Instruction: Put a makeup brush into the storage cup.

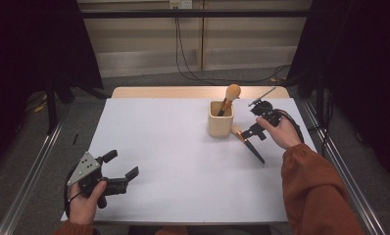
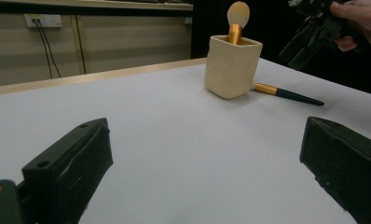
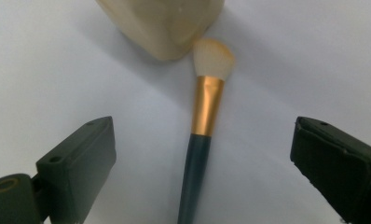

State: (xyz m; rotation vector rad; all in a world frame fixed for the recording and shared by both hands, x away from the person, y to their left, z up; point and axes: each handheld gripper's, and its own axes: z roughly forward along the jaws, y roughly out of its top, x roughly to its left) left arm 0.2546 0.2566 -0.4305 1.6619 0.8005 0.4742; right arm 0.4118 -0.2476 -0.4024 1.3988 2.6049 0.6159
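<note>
Your right gripper [image 3: 202, 177] has its fingers spread wide with the brush [image 3: 200, 149] lying flat between them on the worktop [image 3: 44, 70], light, thin and smooth, so pinch its dark handle.

My left gripper [image 1: 119, 164] sits low at the near left side, held in my left hand [image 1: 85, 203]. Its two jaws are spread wide apart and point forward and to the right. My right gripper [image 1: 247, 133] is far out on the right side, held in my right hand [image 1: 281, 131]. It tips downward. Its jaws are wide apart too. My right sleeve [image 1: 313, 191] is orange.
</note>
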